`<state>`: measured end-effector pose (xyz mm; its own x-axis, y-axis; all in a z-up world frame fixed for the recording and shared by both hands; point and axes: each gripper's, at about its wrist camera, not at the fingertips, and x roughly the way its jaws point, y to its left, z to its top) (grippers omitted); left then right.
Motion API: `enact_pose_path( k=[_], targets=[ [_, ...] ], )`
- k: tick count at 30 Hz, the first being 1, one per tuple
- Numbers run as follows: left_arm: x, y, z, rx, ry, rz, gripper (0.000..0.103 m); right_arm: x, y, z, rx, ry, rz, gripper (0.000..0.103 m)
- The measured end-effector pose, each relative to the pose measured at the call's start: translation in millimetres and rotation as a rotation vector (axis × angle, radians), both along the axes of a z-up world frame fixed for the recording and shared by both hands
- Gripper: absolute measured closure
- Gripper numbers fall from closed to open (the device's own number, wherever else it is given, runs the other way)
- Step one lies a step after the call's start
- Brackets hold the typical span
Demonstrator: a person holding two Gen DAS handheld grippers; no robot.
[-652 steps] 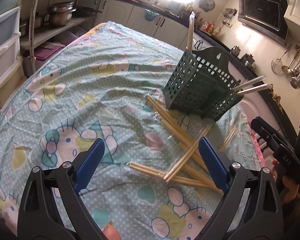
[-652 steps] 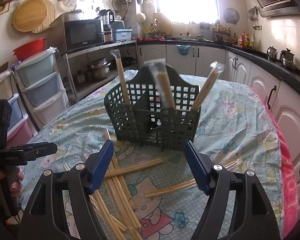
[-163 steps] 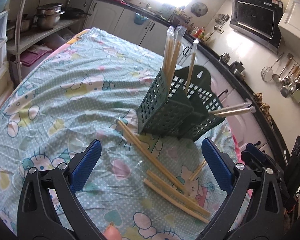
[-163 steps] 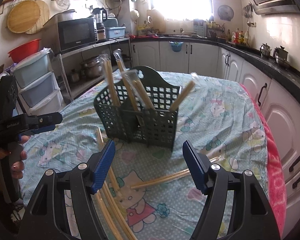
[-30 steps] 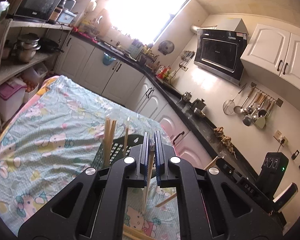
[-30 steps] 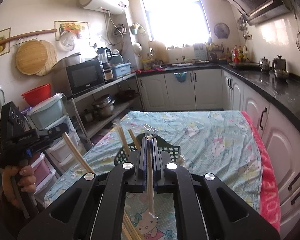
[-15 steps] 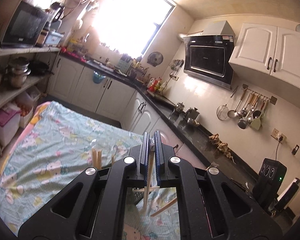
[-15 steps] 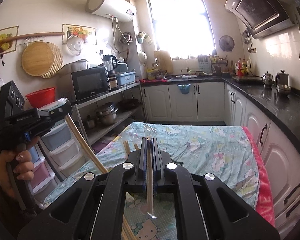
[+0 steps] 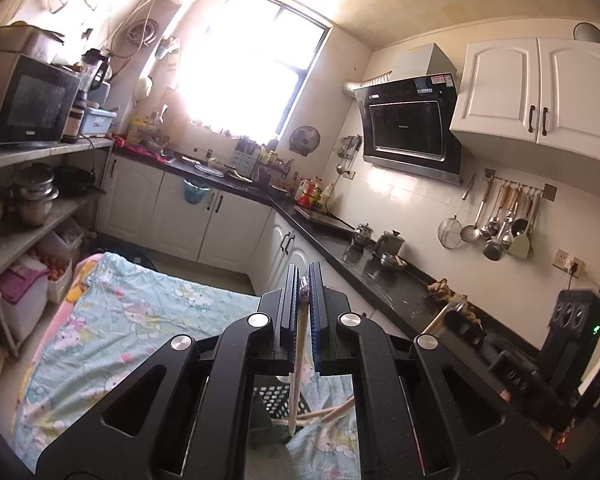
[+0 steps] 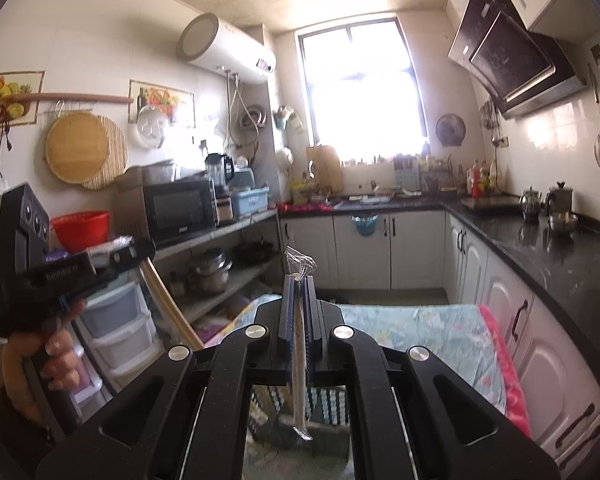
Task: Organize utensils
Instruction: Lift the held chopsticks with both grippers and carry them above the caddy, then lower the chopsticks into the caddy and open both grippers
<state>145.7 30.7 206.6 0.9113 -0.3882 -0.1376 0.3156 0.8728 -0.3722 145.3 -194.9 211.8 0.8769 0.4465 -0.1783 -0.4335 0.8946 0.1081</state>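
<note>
My left gripper (image 9: pixel 303 280) is shut on a wrapped pair of chopsticks (image 9: pixel 296 380) that hangs down between the jaws, its lower end over the green utensil basket (image 9: pixel 274 398). My right gripper (image 10: pixel 299 280) is shut on another wrapped pair of chopsticks (image 10: pixel 300 364), held upright above the green basket (image 10: pixel 320 402). Both grippers are raised high above the table. The left gripper with its chopsticks (image 10: pixel 168 300) also shows at the left of the right wrist view. Most of the basket is hidden behind the gripper bodies.
The table has a blue cartoon-print cloth (image 9: pixel 132 320). Loose chopsticks (image 9: pixel 332 408) lie beside the basket. A shelf with microwave and pots (image 9: pixel 24 184) stands left, plastic drawers (image 10: pixel 116 328) beside it. Black counters and white cabinets (image 10: pixel 540 280) run along the right.
Both grippers have risen and tilted up further with their chopsticks, so the table and basket have dropped lower in view. Both stay shut.
</note>
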Motion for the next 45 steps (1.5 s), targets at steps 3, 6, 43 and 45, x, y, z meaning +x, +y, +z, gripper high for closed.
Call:
enact_pose_path(
  k=[3,6,43,45],
  targets=[
    [5,0,2,0.012,-0.012,0.021,0.100,4,-1,10,0.017,-0.028,-0.007,0.098],
    [12,-1,0,0.018,-0.017,0.036,0.100,8,-2,14,0.028,-0.056,-0.017,0.098],
    [73,-29,-87,0.089,0.104,0.063,0.100,79,9,-93,-0.035,0.075,-0.121,0.098],
    [74,-30,-90,0.088,0.112,0.058,0.100,80,10,-97,-0.038,0.093,-0.121,0.098]
  ],
)
